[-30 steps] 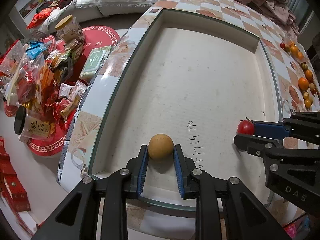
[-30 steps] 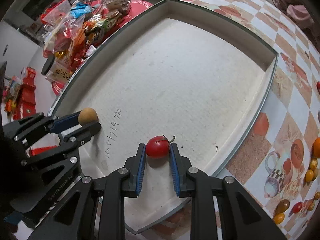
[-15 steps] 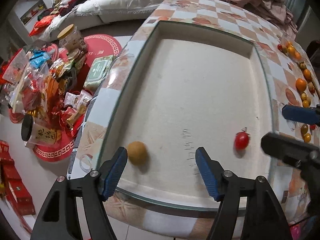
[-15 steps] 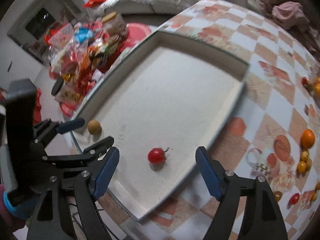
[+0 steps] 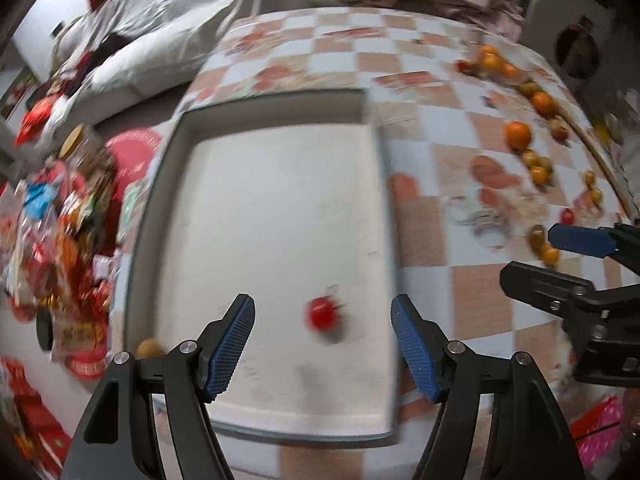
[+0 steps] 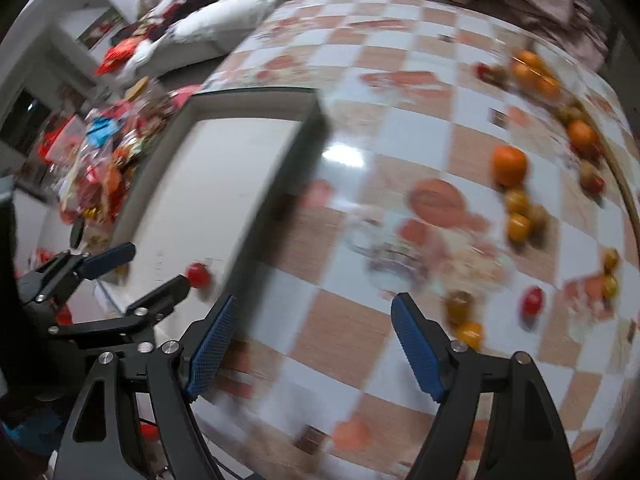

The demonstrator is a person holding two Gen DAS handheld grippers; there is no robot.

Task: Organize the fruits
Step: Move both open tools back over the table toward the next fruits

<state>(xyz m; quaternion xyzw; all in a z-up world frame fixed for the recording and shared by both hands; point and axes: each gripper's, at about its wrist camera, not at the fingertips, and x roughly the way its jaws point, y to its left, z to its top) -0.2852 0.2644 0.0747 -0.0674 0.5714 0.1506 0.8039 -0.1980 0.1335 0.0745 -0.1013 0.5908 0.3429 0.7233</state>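
White and shallow, the tray [image 5: 280, 208] is lying on the checkered worktop [image 5: 472, 292], occupying the left part of the scene in both views. A red cherry tomato [image 5: 322, 315] is resting on the tray floor near its near right corner, and a small brown round fruit [image 5: 149, 347] is sitting at the near left corner, partly hidden behind the left tool's finger. The left tool [image 5: 323, 350] is hanging above the near end of the tray with its blue-padded jaws spread wide, gripping nothing; the tomato is showing between the two pads but apart from both. The right tool [image 6: 311, 342] is hovering over the bare worktop just right of the tray, its jaws likewise spread wide and gripping nothing. To the right, loose fruits are lying scattered along the far right edge of the worktop: an orange [image 6: 509, 165], several small yellow fruits [image 6: 518, 226], and another red tomato [image 6: 532, 300]. A pile of snack packets [image 5: 60, 240] is lying on the floor to the left of the worktop. Both views are motion-blurred, so finer details of the fruits are not resolving.
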